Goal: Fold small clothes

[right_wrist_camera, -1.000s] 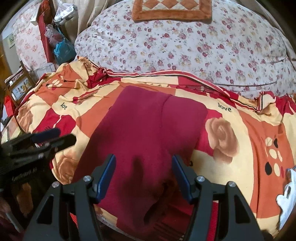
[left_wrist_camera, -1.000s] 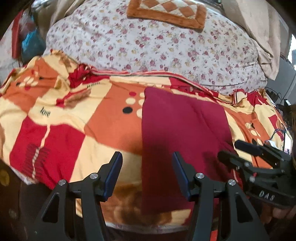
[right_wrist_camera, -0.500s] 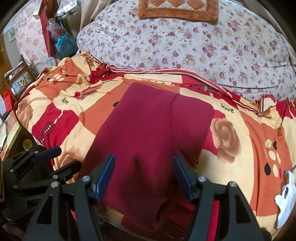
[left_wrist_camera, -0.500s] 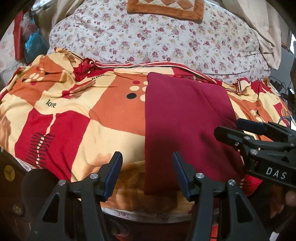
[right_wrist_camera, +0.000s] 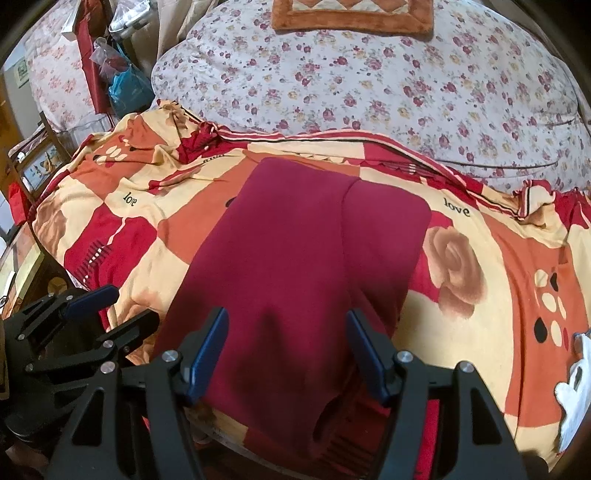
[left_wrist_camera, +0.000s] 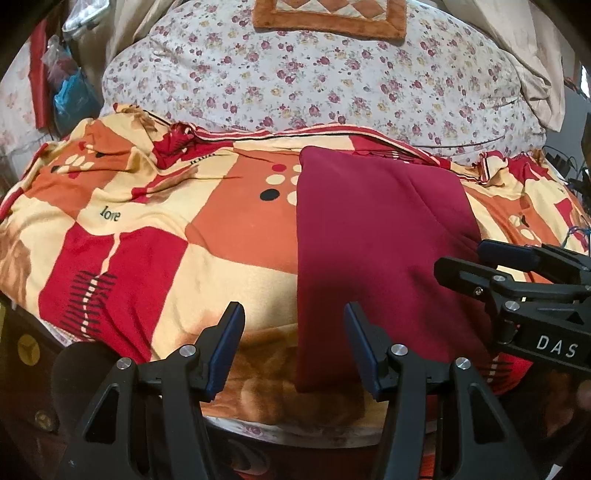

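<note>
Filling the upper half of both views, a floral quilt lay heaped at the back of the bed, with an orange-bordered checked cushion on top at the upper edge of the frame. Below it, a blanket in red, orange and cream patches, printed with the word "love", spread across the middle of each frame from left to right.

On that blanket lay the maroon garment, folded into a long flat panel with a lengthwise fold line showing. In the left wrist view it sat right of centre, running from mid-frame down to the near edge of the bed. In the right wrist view it sat at the centre, its near end hanging over the bed's edge at the bottom.

The left tool hovered at the bottom centre of its own view, jaws spread wide and gripping nothing; its left finger was over bare blanket, its right finger over the garment's left near corner, apart from the cloth. The right tool was likewise spread and empty, its two fingers framing the garment's near end. Each tool also appeared at the side of the other's view.
</note>
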Motion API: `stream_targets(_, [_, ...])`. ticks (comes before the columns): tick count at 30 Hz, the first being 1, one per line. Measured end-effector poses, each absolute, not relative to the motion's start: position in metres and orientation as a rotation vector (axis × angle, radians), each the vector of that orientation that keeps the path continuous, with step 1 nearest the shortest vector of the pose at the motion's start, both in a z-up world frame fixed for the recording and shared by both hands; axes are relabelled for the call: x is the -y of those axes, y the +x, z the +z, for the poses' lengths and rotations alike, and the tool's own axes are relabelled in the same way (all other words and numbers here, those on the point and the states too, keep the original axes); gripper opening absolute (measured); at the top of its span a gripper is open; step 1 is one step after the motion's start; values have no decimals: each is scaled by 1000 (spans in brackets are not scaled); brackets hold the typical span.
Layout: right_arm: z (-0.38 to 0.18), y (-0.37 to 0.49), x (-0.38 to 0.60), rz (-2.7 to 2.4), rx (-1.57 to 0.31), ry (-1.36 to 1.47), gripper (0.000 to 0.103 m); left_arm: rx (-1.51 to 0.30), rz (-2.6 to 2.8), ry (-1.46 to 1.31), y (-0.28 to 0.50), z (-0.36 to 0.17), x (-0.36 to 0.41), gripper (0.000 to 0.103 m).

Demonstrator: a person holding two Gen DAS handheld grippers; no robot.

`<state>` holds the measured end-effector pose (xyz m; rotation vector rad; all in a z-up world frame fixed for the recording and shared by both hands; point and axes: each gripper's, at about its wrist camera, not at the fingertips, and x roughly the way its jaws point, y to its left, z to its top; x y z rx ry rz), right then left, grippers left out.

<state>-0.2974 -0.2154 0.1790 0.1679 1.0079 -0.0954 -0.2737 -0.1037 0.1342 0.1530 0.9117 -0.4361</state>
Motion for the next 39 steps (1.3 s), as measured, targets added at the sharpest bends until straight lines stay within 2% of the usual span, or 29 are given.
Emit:
stream_targets(14, [177, -298, 214, -99, -1014, 162, 70, -918, -440, 154, -273, 133, 104, 34])
stream_targets(23, [173, -297, 213, -101, -1026, 161, 71, -1000, -473, 117, -271, 122, 106, 34])
stream_targets(39, [168, -296, 213, -102, -1042, 162, 71, -993, -462, 131, -271, 119, 106, 34])
